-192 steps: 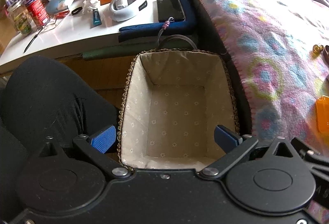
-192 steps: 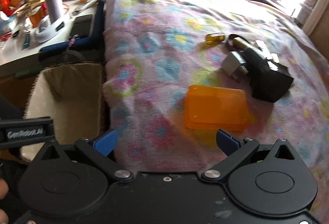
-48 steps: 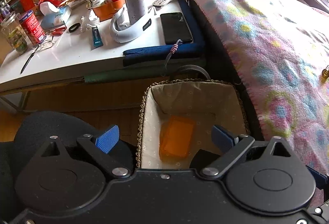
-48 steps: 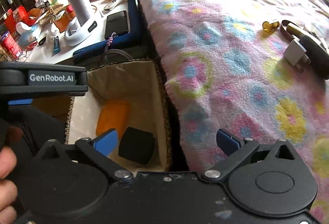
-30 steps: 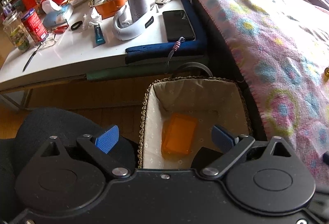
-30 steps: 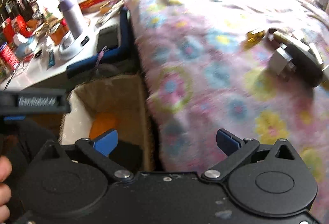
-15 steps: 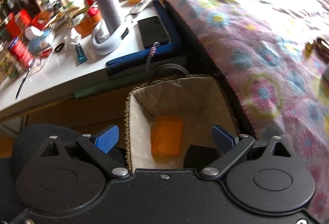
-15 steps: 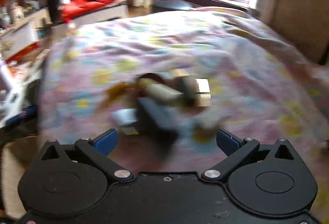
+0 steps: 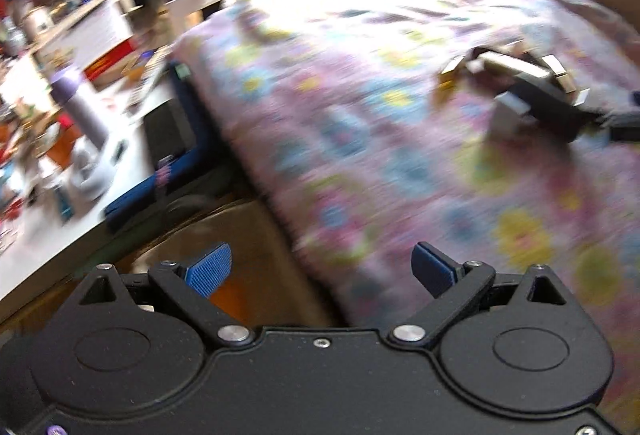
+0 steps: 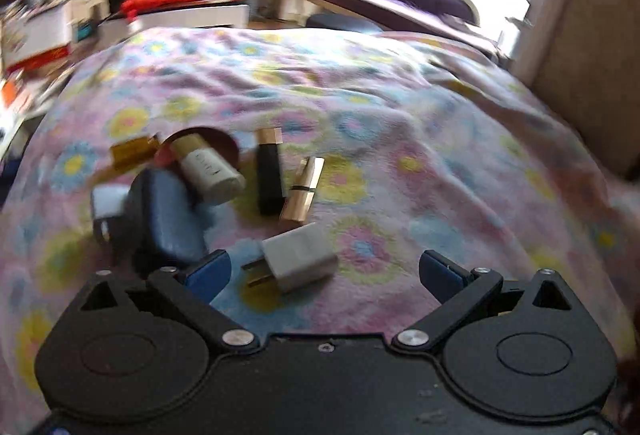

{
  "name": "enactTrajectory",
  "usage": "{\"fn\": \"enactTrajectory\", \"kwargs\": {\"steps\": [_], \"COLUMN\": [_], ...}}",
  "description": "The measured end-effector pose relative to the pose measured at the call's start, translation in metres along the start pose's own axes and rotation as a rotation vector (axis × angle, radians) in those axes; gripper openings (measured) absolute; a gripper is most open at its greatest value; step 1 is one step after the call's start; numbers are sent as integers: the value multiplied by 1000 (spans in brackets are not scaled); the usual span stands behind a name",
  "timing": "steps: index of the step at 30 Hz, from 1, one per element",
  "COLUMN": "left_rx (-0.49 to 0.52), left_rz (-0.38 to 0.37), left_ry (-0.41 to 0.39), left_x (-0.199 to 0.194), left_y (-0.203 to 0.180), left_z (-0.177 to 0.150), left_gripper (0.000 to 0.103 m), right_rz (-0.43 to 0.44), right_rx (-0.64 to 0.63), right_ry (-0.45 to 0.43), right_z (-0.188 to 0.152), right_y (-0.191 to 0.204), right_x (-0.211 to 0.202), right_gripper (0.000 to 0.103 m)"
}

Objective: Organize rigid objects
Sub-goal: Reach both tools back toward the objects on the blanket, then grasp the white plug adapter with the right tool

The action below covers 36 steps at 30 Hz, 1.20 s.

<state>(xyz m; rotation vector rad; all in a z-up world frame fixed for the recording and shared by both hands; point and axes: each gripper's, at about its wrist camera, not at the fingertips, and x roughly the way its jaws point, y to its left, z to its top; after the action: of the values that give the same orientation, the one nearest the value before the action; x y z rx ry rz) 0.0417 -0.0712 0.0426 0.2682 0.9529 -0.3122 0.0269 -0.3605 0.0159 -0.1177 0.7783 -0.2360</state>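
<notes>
With both the right gripper (image 10: 324, 269) and left gripper (image 9: 322, 263) spread empty, the white cube-shaped plastic charger plug (image 10: 294, 262), lying mid-blanket (image 10: 400, 123), is best straddled squarely before closing.

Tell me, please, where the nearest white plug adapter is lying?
In the right wrist view, the white plug adapter lies on the blanket just ahead of the open right gripper.
</notes>
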Motion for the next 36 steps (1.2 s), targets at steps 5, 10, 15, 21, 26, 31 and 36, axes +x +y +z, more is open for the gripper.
{"fn": "enactTrajectory", "kwargs": {"steps": [5,10,15,21,26,31,36], "left_rx": [78,156,232,226,179,136,47], "left_rz": [-74,-122,-107,-126,-144,-213,-254], "left_ry": [-30,-44,-81,-91,-45,39,51], "left_x": [10,25,37,53,72,87,84], "left_y": [-38,-69,-96,-110,-117,-121,-102], "left_z": [23,40,48,61,73,83,79], "left_gripper": [94,94,93,88,85,47,47], "right_rz": [-6,39,90,117,116,131,132], "right_rx": [-91,-13,79,168,168,191,209], "right_ry": [-58,-71,-91,-113,-113,-116,-122], "right_z": [-11,-12,-17,-20,-20,-22,-23], "right_y": [15,3,-8,-20,-19,-21,-24], "right_x": [8,23,22,21,21,21,20], "right_gripper": [87,70,58,58,59,59,59]}}
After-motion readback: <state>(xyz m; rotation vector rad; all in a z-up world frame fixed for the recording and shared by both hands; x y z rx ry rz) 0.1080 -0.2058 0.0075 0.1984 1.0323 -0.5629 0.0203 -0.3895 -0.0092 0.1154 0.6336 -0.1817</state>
